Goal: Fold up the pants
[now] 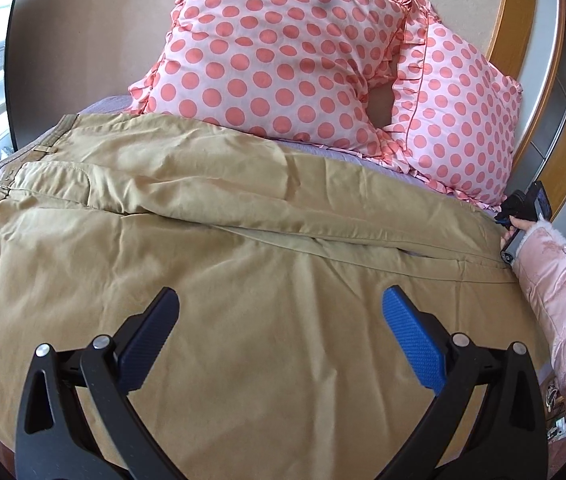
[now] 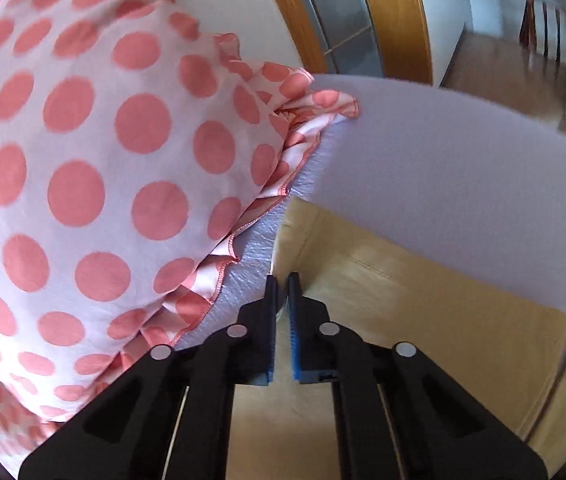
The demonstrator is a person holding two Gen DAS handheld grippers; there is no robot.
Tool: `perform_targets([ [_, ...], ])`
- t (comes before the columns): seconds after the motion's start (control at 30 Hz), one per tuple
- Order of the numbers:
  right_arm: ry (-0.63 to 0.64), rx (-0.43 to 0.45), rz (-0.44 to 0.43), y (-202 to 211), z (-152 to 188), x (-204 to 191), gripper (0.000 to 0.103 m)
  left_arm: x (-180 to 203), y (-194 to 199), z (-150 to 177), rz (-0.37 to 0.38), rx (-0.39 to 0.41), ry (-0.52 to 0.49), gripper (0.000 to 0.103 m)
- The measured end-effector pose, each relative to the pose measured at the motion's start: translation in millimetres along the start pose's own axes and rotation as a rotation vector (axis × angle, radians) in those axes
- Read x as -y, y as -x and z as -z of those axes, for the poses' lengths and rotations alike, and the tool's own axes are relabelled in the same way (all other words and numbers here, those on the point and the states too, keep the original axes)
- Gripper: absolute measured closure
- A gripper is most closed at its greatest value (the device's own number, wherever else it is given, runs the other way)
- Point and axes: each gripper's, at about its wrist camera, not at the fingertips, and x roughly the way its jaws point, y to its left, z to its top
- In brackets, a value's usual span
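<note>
Tan pants point(image 1: 243, 216) lie spread across the bed, waistband at the left, legs running to the right. My left gripper point(image 1: 281, 304) is open and empty, hovering over the near leg. My right gripper point(image 1: 503, 220) shows at the far right in the left wrist view, held in a pink-sleeved hand at the leg ends. In the right wrist view the right gripper point(image 2: 281, 280) has its jaws almost together at the far edge of the pants point(image 2: 403, 300) near the hem; the frames do not show whether fabric is pinched.
Two pink polka-dot pillows point(image 1: 283, 52) lie at the head of the bed behind the pants, close to the right gripper point(image 2: 83, 160). Lilac sheet point(image 2: 443, 152) lies beyond the hems. A wooden headboard frame point(image 1: 523, 20) stands at the right.
</note>
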Motion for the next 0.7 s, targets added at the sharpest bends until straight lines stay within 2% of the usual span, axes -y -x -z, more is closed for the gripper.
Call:
perform_targets([
  [0.13, -0.086, -0.012, -0.221, 38.1, 9.6, 41.7, 0.1, -0.2, 6.7, 0.8, 0.011, 0.039, -0.002, 0.002],
  [0.27, -0.083, 0.01, -0.411, 110.6, 40.2, 90.9, 0.1, -1.2, 11.1, -1.6, 0.011, 0.065, -0.005, 0.002],
  [0.3, -0.086, 0.014, -0.435, 132.3, 54.5, 102.4, 0.1, -0.9, 10.3, -3.0, 0.001, 0.06, -0.013, 0.002],
  [0.43, -0.077, -0.033, -0.408, 172.6, 108.7, 147.8, 0.1, 0.6, 4.6, -11.2, -0.024, 0.038, -0.042, 0.002],
  [0.53, -0.07, -0.076, -0.389, 177.6, 117.5, 155.1, 0.098, 3.7, 1.8, -18.8, -0.015, 0.052, -0.069, 0.002],
  [0.6, -0.082, -0.08, -0.366, 179.5, 116.4, 153.8, 0.084, 4.8, 2.2, -21.3, 0.02, 0.061, -0.091, 0.002],
  [0.63, -0.088, -0.087, -0.353, 177.1, 113.7, 154.3, 0.065, 3.0, 3.4, -21.0, 0.058, 0.068, -0.095, 0.002],
  [0.67, -0.093, -0.095, -0.338, 175.0, 112.7, 154.5, 0.054, -0.2, 4.6, -20.4, 0.093, 0.071, -0.088, 0.002],
  [0.7, -0.1, -0.102, -0.329, 171.7, 111.5, 153.2, 0.054, -3.7, 5.2, -20.2, 0.112, 0.065, -0.073, 0.002],
])
